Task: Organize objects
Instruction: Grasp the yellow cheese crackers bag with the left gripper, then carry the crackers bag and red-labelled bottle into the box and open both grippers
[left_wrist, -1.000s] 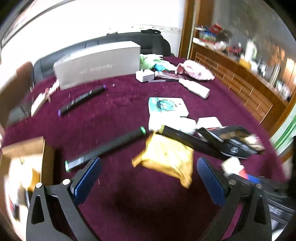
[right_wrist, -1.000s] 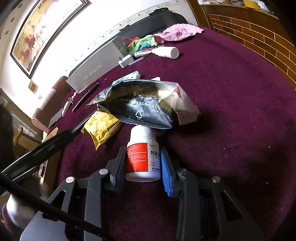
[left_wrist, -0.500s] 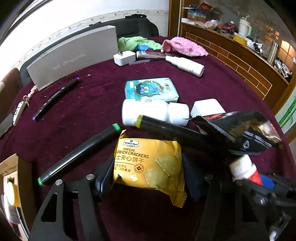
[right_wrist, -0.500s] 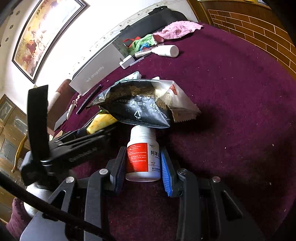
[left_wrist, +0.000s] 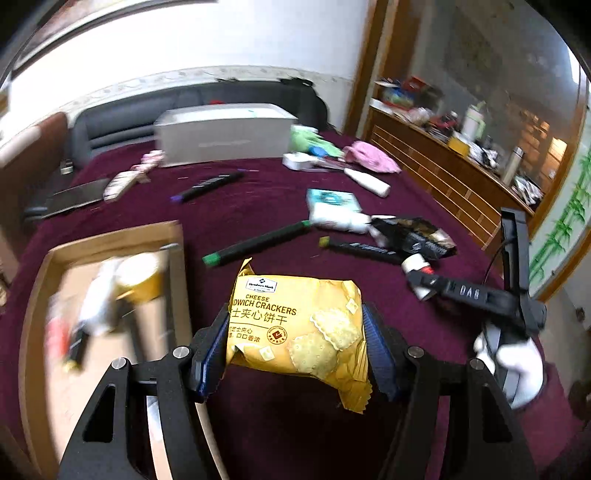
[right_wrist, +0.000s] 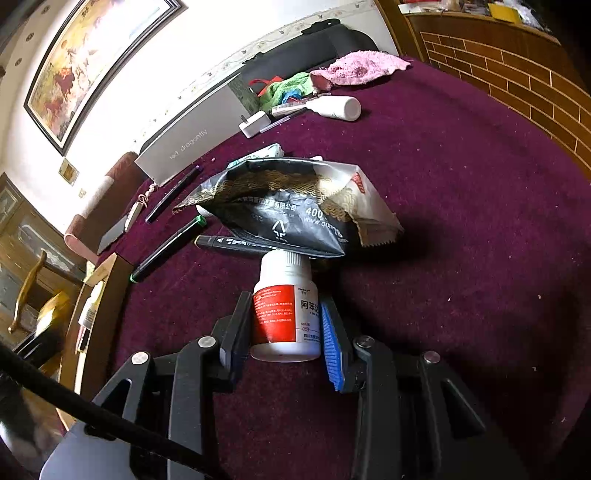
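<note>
Two grippers were at work, one in each hand. The left gripper (left_wrist: 295, 347) had just squeezed its jaws in on a yellow cracker pack (left_wrist: 299, 328), and its blue pads (left_wrist: 376, 350) pressed on both sides of the pack. The pack was up in the air, above the purple worktop (left_wrist: 295, 435). Just to its left sat a cardboard box (left_wrist: 177, 266) with some blurry things inside.

The right gripper (right_wrist: 286, 332) was clamped on a small white bottle (right_wrist: 286, 314) with a red label. The bottle lay low over the purple cloth, and its cap touched a black snack bag (right_wrist: 280, 206).

Past the pack lay a black marker with a green end (left_wrist: 258, 243) and another dark marker (left_wrist: 358, 249) beside the black bag. Farther back were a thin purple-tipped pen (left_wrist: 210, 182), a grey box (left_wrist: 225, 134), a white tube (left_wrist: 367, 182), a pink cloth (left_wrist: 369, 158) and a green cloth (left_wrist: 310, 140).
</note>
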